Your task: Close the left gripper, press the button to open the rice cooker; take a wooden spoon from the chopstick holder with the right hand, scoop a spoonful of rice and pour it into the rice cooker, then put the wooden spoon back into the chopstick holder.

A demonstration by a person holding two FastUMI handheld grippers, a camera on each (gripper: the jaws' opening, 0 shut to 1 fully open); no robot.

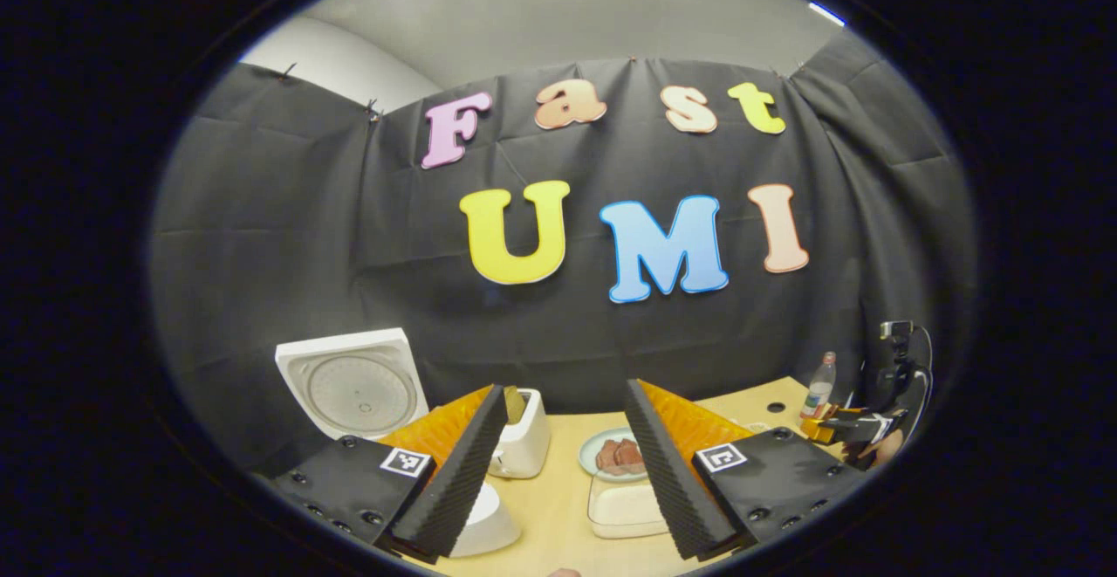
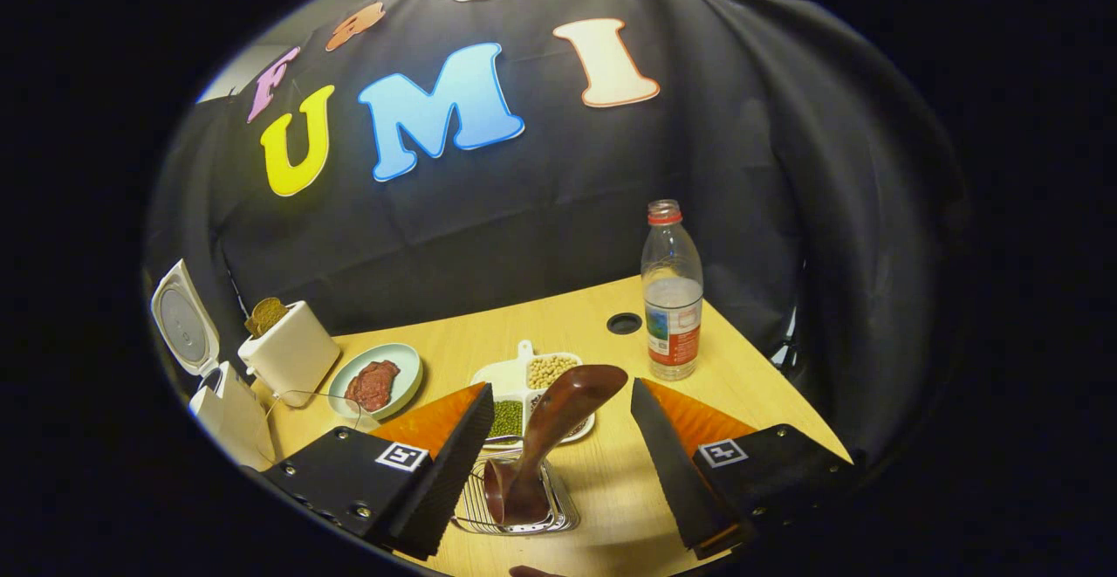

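Dark-brown wooden spoon (image 2: 550,433): standing bowl-up in wire chopstick holder (image 2: 515,503), between spread fingers of right gripper (image 2: 563,472), untouched. White rice cooker (image 1: 353,385): lid raised. Left gripper (image 1: 558,472): wide apart, holding nothing.

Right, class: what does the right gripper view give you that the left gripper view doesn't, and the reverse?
Right gripper view: a dark wooden spoon standing in a wire chopstick holder, and a white divided dish of beans. Left gripper view: the right gripper, far off. Both: the white rice cooker with its lid up, the white toaster, the green plate of red meat, the clear plastic bottle.
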